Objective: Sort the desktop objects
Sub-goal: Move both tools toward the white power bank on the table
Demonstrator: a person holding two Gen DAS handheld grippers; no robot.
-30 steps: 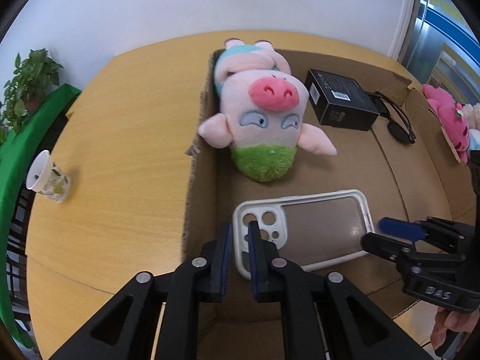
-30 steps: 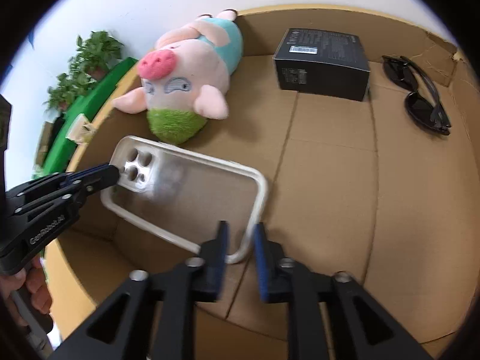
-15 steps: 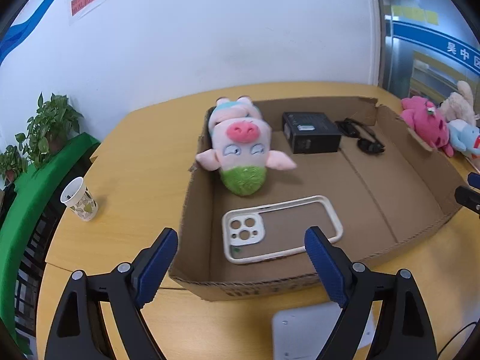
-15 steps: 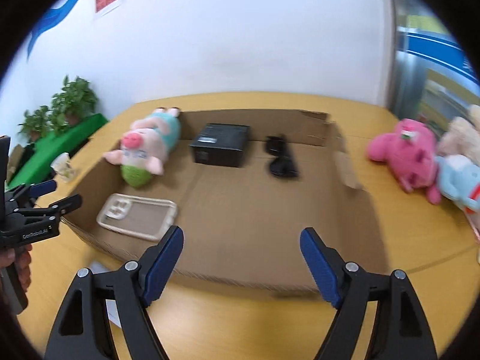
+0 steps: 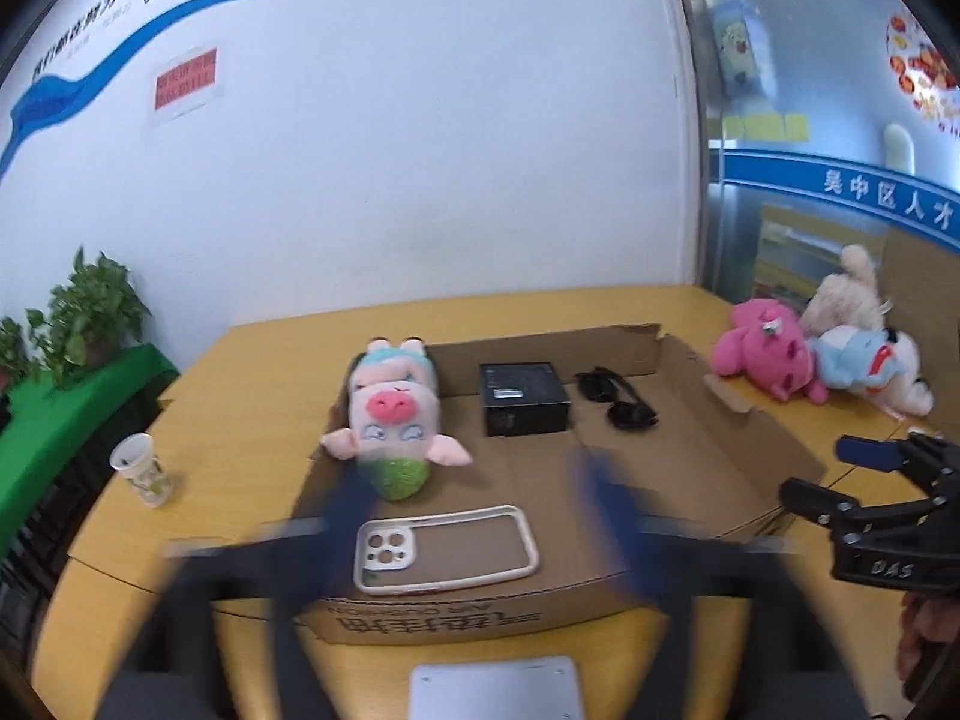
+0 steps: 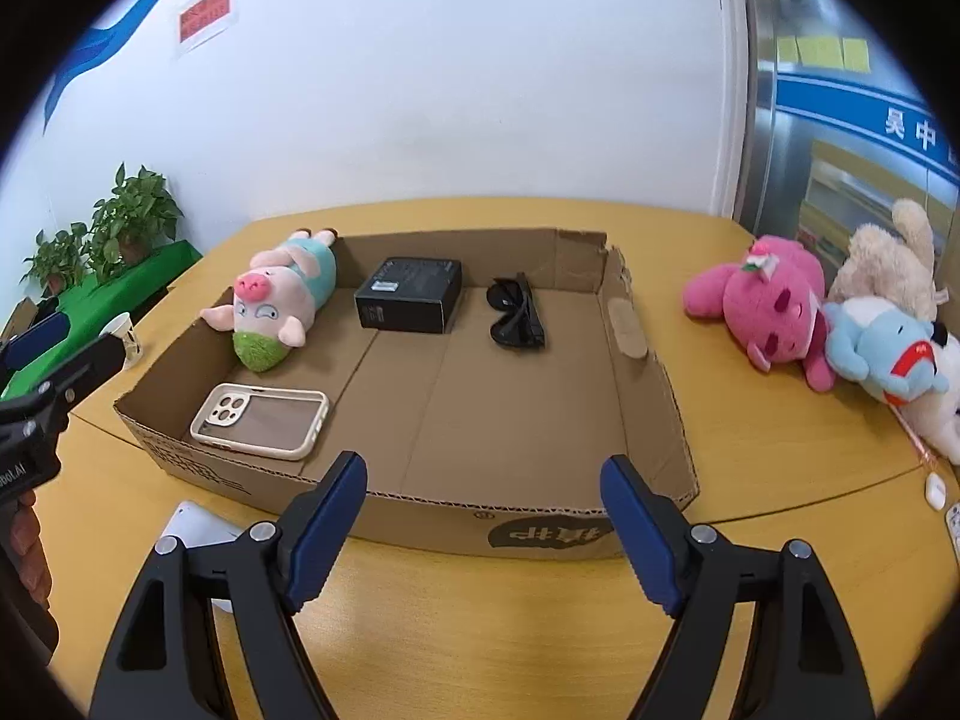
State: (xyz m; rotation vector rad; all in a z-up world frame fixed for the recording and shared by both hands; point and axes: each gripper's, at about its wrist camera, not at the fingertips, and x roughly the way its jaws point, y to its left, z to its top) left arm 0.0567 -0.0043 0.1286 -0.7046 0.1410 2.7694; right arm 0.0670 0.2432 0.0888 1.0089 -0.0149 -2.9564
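Right wrist view shows our right gripper (image 6: 483, 525) wide and empty, left gripper (image 5: 474, 516) blurred but apart; we risk snagging the shallow brown cardboard box (image 6: 540, 531) rim.

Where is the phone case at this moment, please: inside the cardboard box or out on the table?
Inside. The phone case lies flat on the cardboard box floor, near its front-left corner.

The phone case (image 5: 445, 549) lay flat in the cardboard box (image 5: 720, 438), near its front wall. Behind it lay the pig plush (image 5: 393, 420), black box (image 5: 523, 398) and sunglasses (image 5: 618, 399). The left gripper (image 5: 474, 516) was blurred, its fingers spread apart.
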